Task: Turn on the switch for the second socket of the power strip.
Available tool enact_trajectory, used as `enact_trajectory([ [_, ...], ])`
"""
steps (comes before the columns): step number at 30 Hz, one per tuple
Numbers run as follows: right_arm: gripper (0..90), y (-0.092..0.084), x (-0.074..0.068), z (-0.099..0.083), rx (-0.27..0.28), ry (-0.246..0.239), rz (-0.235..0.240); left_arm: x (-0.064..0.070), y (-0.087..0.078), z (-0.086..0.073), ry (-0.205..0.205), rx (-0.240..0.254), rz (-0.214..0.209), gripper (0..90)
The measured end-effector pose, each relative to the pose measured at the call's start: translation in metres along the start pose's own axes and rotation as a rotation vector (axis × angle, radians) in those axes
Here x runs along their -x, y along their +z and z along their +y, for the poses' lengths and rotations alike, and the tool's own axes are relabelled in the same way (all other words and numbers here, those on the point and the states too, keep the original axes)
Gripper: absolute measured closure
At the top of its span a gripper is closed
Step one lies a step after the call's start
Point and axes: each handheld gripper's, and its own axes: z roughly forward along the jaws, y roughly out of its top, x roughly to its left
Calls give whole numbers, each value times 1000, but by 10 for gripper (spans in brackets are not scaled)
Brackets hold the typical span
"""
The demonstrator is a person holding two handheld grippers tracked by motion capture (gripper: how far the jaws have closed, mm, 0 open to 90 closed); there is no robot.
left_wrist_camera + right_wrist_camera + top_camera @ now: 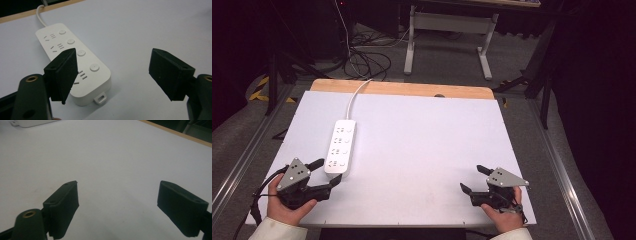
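The power strip (340, 147) lies on the desk (422, 150), long axis running away from the person. The left gripper (323, 174), fingers open and empty, sits at its near end; the right gripper (472, 178), also open, is well apart.

We see a lab or test room: a bare white worktop (422, 150) with a wooden far edge, dark curtains around it, loose black cables (367, 62) on a grey carpeted floor, hazard tape (259, 87) and a white-legged desk frame (447, 35) behind.
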Motion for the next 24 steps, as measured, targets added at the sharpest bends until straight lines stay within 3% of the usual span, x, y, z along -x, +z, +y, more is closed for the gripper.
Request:
enact_trajectory([
  [5, 178, 1, 0, 0, 0, 2, 4, -2, -2, 6, -8, 5, -4, 304],
  [9, 179, 1, 0, -1, -5, 1, 3, -9, -3, 17, -37, 7, -2, 366],
  [24, 184, 2, -1, -1, -14, 3, 4, -23, 7, 41, -46, -2, 5, 371],
])
